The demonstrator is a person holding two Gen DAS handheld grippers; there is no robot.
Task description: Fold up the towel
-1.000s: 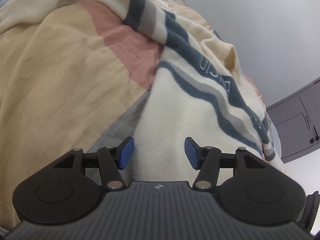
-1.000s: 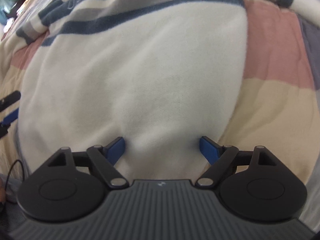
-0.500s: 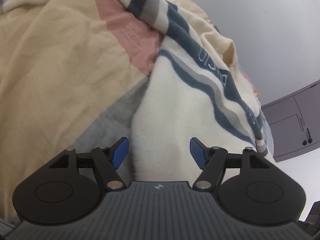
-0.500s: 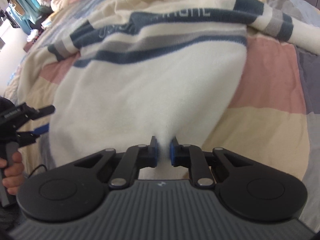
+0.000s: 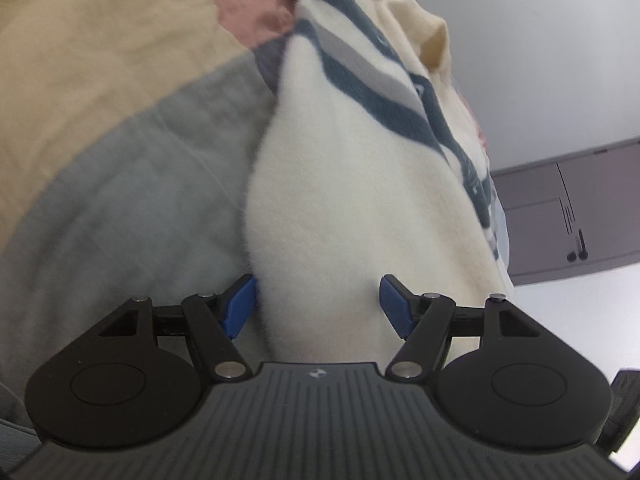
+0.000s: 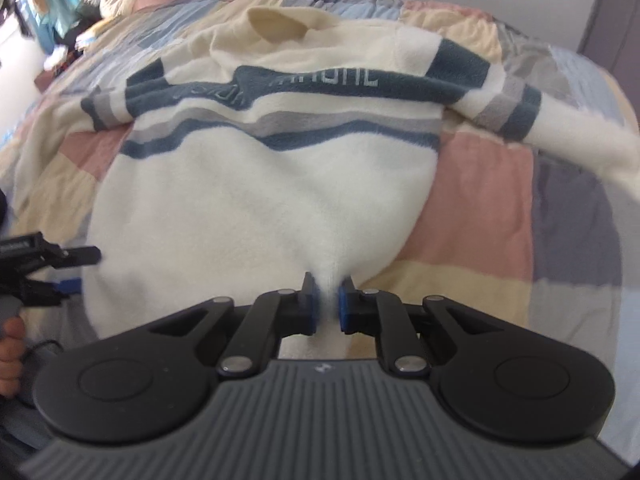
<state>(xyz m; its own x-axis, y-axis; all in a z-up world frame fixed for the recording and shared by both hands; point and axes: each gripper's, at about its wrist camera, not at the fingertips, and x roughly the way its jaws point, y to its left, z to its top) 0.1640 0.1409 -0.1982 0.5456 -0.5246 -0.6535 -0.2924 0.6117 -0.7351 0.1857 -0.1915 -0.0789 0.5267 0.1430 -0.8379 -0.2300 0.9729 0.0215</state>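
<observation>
Towel (image 6: 260,200), soft, fluffy and limp, is lying across the quilt (image 6: 480,208) mid-frame and sagging from its near hem, where the right gripper (image 6: 326,304) is pinching it; left gripper (image 5: 318,300) is straddling that hem's corner unclamped, the better hold.

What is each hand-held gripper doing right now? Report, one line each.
Left hand-held gripper: open, its blue pads either side of the cream fleece towel with dark blue and grey stripes, not pinching it.
Right hand-held gripper: closed on that towel's near edge.
</observation>
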